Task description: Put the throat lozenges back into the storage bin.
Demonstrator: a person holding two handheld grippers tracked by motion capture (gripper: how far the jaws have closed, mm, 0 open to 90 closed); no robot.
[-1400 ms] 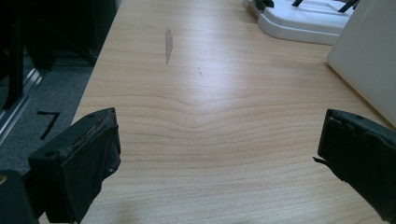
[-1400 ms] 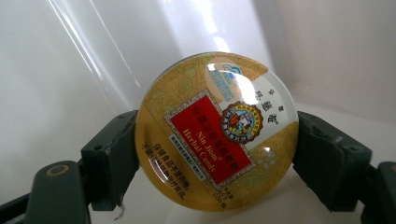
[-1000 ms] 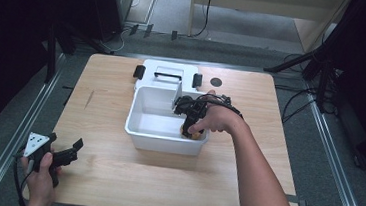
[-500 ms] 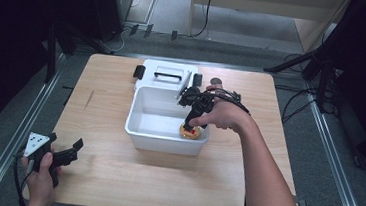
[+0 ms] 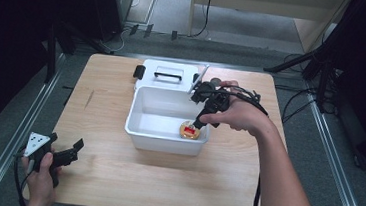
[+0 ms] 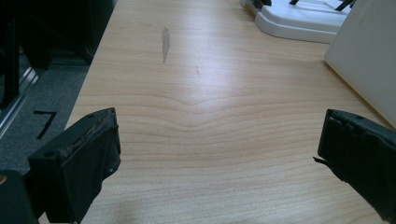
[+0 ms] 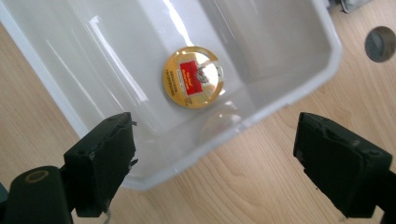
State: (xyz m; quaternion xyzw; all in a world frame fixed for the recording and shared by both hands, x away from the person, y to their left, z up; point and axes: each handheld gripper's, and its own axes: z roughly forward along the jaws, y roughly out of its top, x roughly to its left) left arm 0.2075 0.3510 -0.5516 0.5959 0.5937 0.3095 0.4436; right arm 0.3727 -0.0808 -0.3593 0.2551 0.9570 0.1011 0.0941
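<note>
Lifting clear now, the right gripper (image 5: 200,118) is rising off the floor of the white plastic bin (image 5: 141,129), where a second ago it was reaching down inside, and the round gold tin (image 5: 189,130) with its red label is lying uncovered at the bin's near right corner. From the right gripper view the jaws are standing wide apart with nothing between them, hanging over the bin's rim with the tin (image 7: 192,77) flat on the bottom below, so this is looking like a release just completed and a withdrawal under way. Over at the near left corner of the wooden counter (image 5: 114,177), the left gripper (image 5: 69,151) is waiting, jaws spread and empty, pointing across bare wood toward the bin's wall. Behind the bin, the white lid (image 5: 168,74) with its handle is lying flat, and a small dark disc (image 7: 380,43) is sitting on the counter just beside the bin. Next, I'd judge, the right hand needs another item to fetch, or the lid needs fitting.
</note>
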